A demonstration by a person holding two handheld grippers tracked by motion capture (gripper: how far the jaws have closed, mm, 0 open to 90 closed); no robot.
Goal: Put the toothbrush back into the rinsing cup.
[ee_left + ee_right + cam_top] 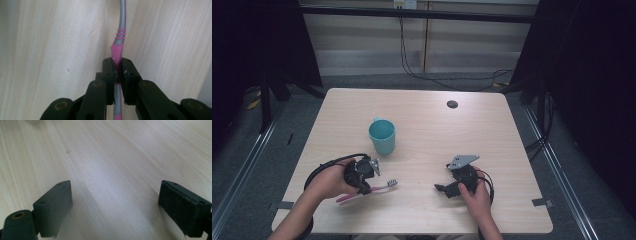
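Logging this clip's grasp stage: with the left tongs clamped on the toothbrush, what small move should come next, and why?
Probably a short lift. The left tongs are shut on the toothbrush handle, which lies flat on the table; the cup stands close behind.

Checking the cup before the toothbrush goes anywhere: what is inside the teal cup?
In the high view the teal cup stands upright, and the part of its inside that shows looks empty. Its near wall hides the bottom. The toothbrush lies on the table, clamped by the left gripper.
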